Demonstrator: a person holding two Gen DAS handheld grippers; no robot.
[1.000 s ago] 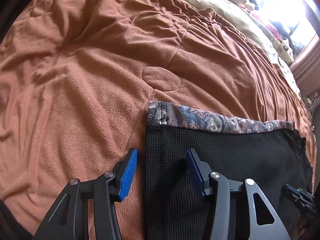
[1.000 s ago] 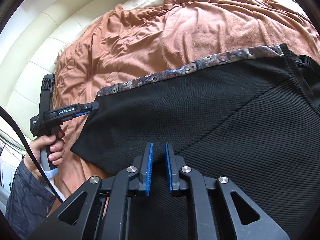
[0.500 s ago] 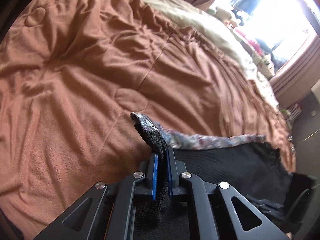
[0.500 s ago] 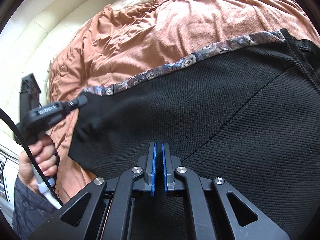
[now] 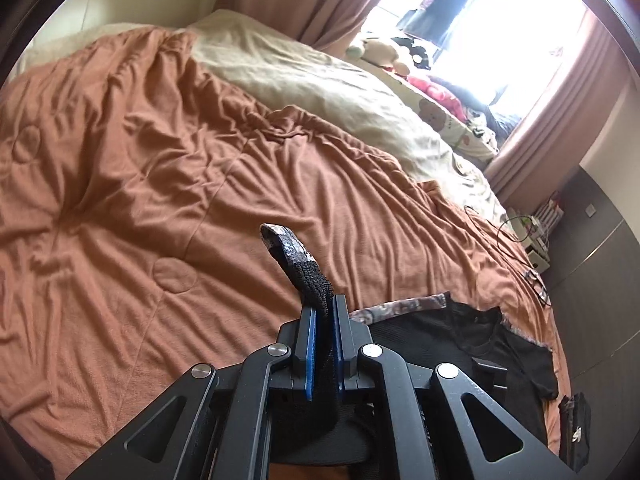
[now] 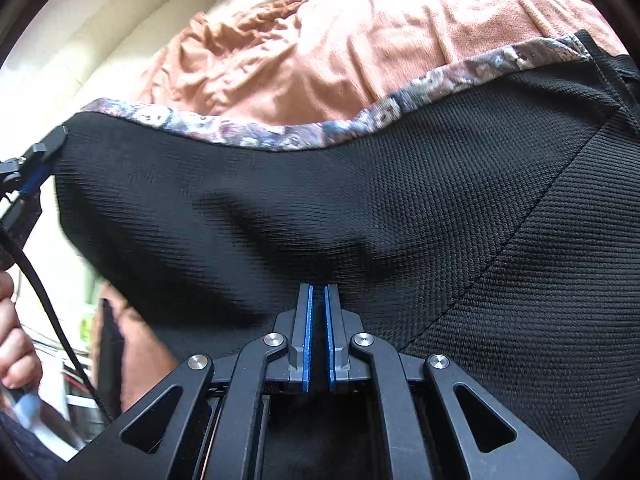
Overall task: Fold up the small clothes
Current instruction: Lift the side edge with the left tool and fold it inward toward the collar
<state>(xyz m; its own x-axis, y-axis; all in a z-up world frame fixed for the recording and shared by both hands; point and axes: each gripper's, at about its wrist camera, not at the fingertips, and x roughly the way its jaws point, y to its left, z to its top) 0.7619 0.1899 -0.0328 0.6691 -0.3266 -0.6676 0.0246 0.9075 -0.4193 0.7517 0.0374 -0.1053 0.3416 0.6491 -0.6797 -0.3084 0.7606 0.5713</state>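
Here, one black garment (image 6: 360, 200), two tongs, left tongs (image 5: 324, 320) and right tongs (image 6: 318, 300) both clamped on it.

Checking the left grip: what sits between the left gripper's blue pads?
In the left wrist view, the left gripper pinches a fold of the black garment; nothing else.

The left black hand-held gripper (image 5: 323, 320) is pinching black knit cloth between its 2 blue pads. The right black hand-held gripper (image 6: 317, 320) is clamping likewise; a bare hand (image 6: 14, 344) is gripping the left handle.
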